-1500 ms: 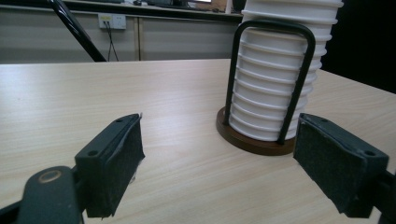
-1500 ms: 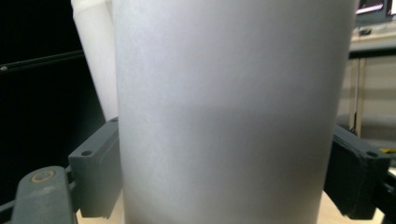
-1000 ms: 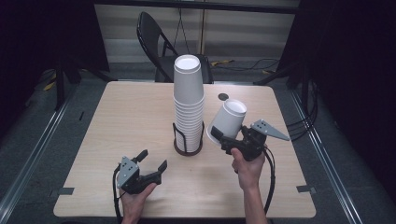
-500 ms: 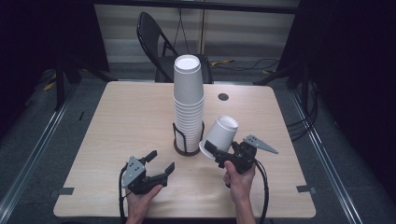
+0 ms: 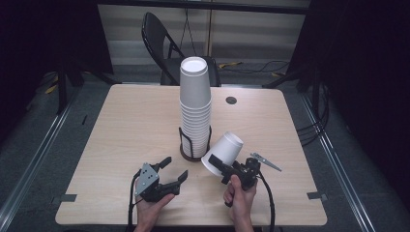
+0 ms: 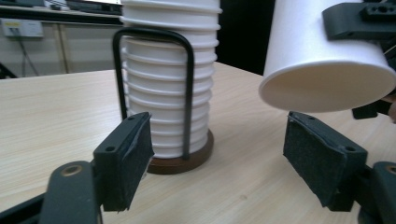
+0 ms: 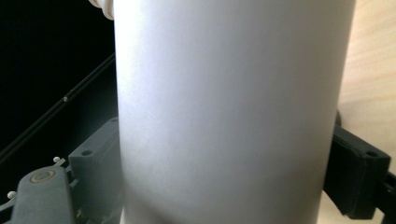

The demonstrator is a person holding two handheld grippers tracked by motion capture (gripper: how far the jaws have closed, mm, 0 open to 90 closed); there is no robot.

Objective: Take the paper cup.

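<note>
Right gripper (image 5: 218, 166) has come down w/ its single paper cup (image 5: 224, 152) since a second ago, when it hung higher, level w/ the middle of the cup stack (image 5: 195, 108); it now sits low, just right of the stack's foot. Left gripper (image 5: 173, 170) has barely shifted but its jaws have just been closing a little, nothing between them.

Largest first: the wooden table (image 5: 121, 125) carries everything. Near its centre stands the cup stack, upside-down white cups in a black wire holder (image 5: 195, 145) on a dark round base, the landmark here. Behind the stack, beyond the table's far edge, a dark folding chair (image 5: 162, 46). A small dark round grommet (image 5: 231, 100) lies on the table right of the stack and farther back.

Single paper cup: tilted, bottom up & away, open mouth down toward the person, off the tabletop, just right of the stack's base; touching it or not, can't tell. Right gripper's jaws are clamped on the cup's sides near the rim. In the right gripper view the cup wall (image 7: 229, 112) sits between both pads.

Left gripper: front-left of the stack, near the table's front edge, jaws wide apart & holding nothing. In the left gripper view they frame the stack's base (image 6: 180, 161), w/ the held cup's rim (image 6: 327, 93) above the right pad.
</note>
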